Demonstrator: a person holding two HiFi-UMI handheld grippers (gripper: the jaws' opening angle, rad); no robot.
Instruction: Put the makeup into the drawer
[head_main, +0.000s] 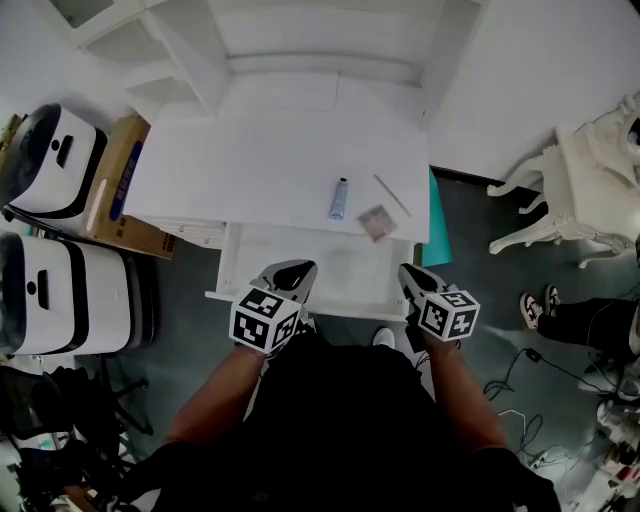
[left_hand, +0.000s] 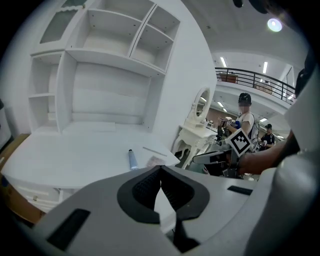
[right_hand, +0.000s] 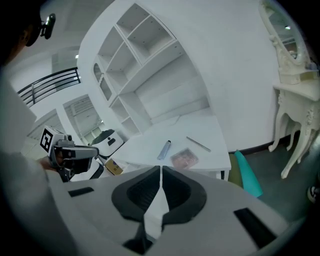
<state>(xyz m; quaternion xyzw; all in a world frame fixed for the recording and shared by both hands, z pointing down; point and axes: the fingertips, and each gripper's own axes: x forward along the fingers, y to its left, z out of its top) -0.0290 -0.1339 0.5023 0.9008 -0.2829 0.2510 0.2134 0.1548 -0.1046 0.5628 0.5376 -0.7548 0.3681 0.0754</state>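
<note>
Three makeup items lie near the front edge of the white desk (head_main: 260, 150): a blue tube (head_main: 339, 198), a thin stick (head_main: 392, 195) and a small pinkish palette (head_main: 377, 222). Under that edge a white drawer (head_main: 340, 265) stands pulled out. My left gripper (head_main: 292, 272) hovers over the drawer's near left side and my right gripper (head_main: 411, 277) over its near right corner. Both are shut and hold nothing. The left gripper view looks past shut jaws (left_hand: 160, 168) to the tube (left_hand: 131, 159) and palette (left_hand: 156, 161). Beyond the shut right jaws (right_hand: 161, 168) lie the tube (right_hand: 164, 149), palette (right_hand: 184, 158) and stick (right_hand: 198, 144).
A white shelf unit (head_main: 300, 40) rises at the desk's back. A cardboard box (head_main: 125, 190) and two white-and-black machines (head_main: 55, 160) stand left. A teal panel (head_main: 438, 230) leans at the desk's right side, with a white ornate table (head_main: 570, 190) and a person's feet (head_main: 535, 305) beyond.
</note>
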